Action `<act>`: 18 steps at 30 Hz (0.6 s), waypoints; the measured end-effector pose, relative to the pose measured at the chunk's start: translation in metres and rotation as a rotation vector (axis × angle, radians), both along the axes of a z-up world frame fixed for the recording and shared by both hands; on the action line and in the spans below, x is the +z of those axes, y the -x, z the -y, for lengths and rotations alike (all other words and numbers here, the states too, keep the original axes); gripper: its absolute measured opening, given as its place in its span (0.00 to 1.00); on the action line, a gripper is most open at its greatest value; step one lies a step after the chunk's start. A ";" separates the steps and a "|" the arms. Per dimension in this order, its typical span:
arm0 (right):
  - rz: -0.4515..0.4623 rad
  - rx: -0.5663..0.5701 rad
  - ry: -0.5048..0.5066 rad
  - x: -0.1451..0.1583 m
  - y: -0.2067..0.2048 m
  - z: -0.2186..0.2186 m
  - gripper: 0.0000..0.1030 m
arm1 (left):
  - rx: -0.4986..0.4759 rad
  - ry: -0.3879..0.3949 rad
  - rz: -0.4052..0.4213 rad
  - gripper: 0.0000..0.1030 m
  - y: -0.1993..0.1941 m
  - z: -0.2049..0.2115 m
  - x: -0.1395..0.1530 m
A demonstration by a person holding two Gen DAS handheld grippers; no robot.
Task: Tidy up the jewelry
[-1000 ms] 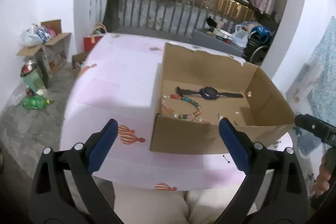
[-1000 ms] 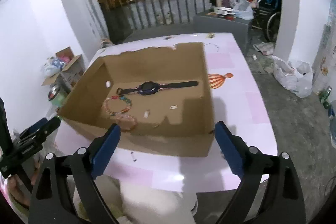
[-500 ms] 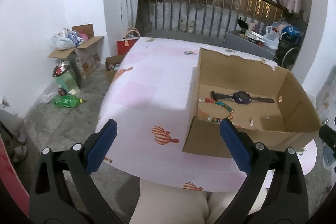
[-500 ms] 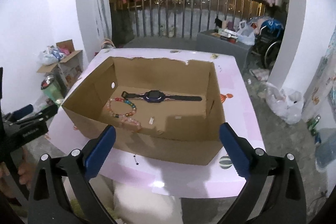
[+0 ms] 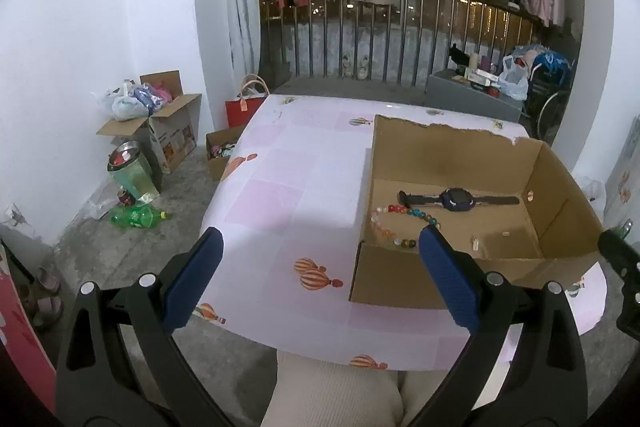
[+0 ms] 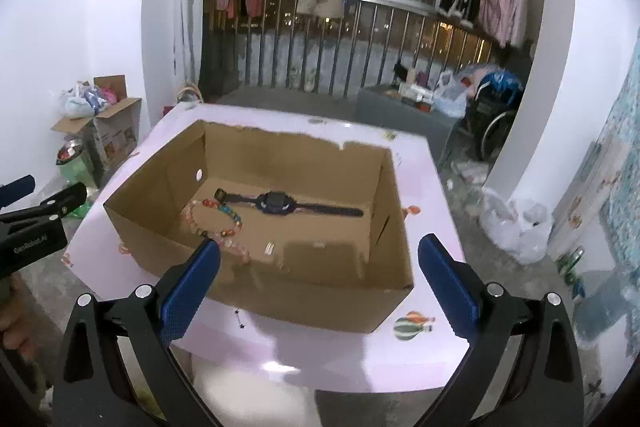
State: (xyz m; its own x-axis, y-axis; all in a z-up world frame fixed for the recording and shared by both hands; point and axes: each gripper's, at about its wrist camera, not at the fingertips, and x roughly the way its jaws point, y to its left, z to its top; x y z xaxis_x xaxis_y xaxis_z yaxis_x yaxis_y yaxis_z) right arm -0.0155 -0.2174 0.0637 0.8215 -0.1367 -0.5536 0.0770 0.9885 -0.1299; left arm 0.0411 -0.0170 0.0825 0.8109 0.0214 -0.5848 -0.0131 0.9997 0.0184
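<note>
Both tongs hang over the near edge of the table (image 5: 280, 187), above the person's knees. The left gripper (image 5: 320, 279) is spread wide, nothing between its blue pads (image 5: 192, 279); it points at bare pink cloth left of the cardboard box (image 5: 440, 143). The right gripper (image 6: 320, 283) is spread just as wide and empty, aimed straight at the box's near wall.

The box sits toward the table's right edge, open on top, its far rim torn. All the jewelry lies on its floor. A dark watch (image 6: 276, 203) is stretched flat along the far wall, strap ends out to either side. Just in front of it, toward the box's left wall, a coloured bead bracelet (image 6: 216, 215) forms a loop, and a paler pink bracelet (image 6: 236, 249) lies against the near wall, touching it or nearly so. A small pale piece (image 6: 269, 248) rests near the middle of the floor, too tiny to make out
</note>
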 end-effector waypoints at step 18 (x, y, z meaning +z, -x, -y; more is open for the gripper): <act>-0.134 -0.063 -0.124 -0.021 -0.001 0.012 0.94 | -0.004 0.097 -0.225 0.92 -0.014 -0.004 -0.028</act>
